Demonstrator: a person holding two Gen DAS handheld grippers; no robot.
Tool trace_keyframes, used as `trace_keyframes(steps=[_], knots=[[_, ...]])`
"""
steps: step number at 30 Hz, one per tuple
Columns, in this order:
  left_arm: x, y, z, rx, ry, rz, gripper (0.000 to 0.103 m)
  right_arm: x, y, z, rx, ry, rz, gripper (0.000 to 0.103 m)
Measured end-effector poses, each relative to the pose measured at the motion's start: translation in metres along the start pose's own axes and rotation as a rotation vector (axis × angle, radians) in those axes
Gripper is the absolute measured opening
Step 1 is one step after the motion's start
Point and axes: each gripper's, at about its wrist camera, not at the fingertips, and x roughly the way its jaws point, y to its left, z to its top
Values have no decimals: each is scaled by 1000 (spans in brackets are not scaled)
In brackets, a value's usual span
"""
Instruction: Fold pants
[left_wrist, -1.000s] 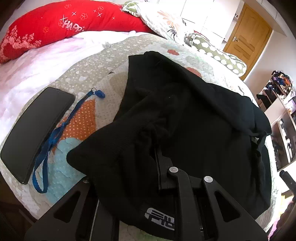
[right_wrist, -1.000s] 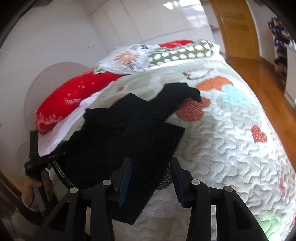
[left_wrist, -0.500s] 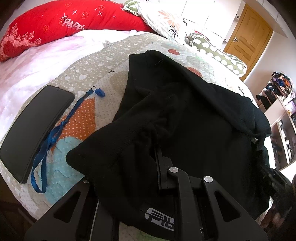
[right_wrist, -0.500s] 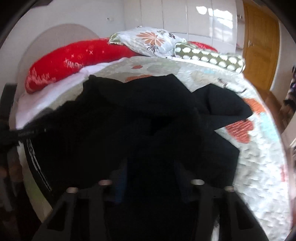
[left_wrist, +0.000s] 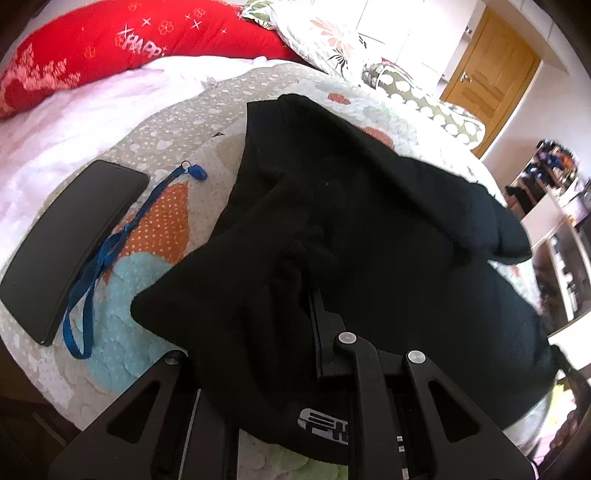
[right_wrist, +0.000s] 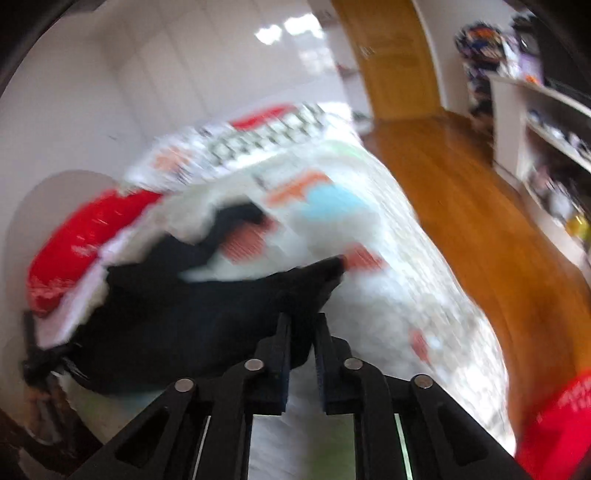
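Black pants (left_wrist: 369, 221) lie bunched on the patterned quilt (left_wrist: 166, 147) of a bed. My left gripper (left_wrist: 299, 295) is shut on their near edge. The cloth drapes over it and hides its left finger; only the right finger (left_wrist: 317, 332) shows. In the blurred right wrist view the pants (right_wrist: 184, 314) stretch to the left. My right gripper (right_wrist: 301, 317) is closing its jaws on a pulled-up corner of them, with fabric pinched between the pads. The left gripper (right_wrist: 37, 365) is a dark blur at the far left edge.
A black phone (left_wrist: 70, 243) and a blue lanyard (left_wrist: 110, 251) lie on the quilt left of the pants. A red pillow (left_wrist: 129, 37) and patterned pillows (left_wrist: 325, 40) are at the head. Beyond the bed are a wooden floor (right_wrist: 461, 206), shelves (right_wrist: 546, 122) and a door (left_wrist: 491, 74).
My right gripper closed on the pants' fabric and swung fast to the right, pulling a corner out. The left gripper stayed still, holding its edge.
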Motion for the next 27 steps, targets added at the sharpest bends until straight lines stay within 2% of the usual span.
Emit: trace_keyframes(steps=[2, 5, 8, 9, 10, 13, 14, 16, 18, 20, 22, 25, 26, 27], knots=[[-3, -1, -2, 5, -2, 7, 13, 9, -6, -11, 3, 45, -12, 6], [-13, 4, -2, 9, 7, -19, 14, -5, -4, -6, -12, 37, -29, 6], [-21, 11, -4, 9, 15, -16, 21, -23, 1, 10, -71, -26, -154, 6], [-23, 15, -6, 8, 13, 6, 23, -27, 0, 15, -80, -49, -171, 6], [-24, 18, -8, 5, 16, 12, 24, -32, 4, 21, -82, -70, -158, 7], [-28, 30, -12, -16, 19, 23, 33, -23, 27, 30, -100, -67, -18, 7], [-30, 31, -13, -17, 17, 27, 36, -14, 37, 30, -116, -53, 19, 7], [-36, 35, -15, -19, 9, 49, 37, 5, 56, 26, -142, -16, 87, 7], [-43, 39, -18, -9, 5, 59, 37, 37, 74, 18, -163, 65, 153, 7], [-48, 39, -20, 8, 4, 74, 37, 70, 86, 6, -199, 183, 133, 8], [-57, 37, -20, 52, -19, 112, 37, 71, 90, 1, -242, 159, 106, 9], [-69, 38, -15, 77, -30, 122, 38, 63, 88, 18, -206, 152, 146, 14], [-73, 39, -12, 74, -46, 145, 39, 60, 88, 24, -195, 131, 155, 21], [-78, 41, -9, 72, -68, 167, 39, 61, 87, 31, -183, 115, 155, 33]])
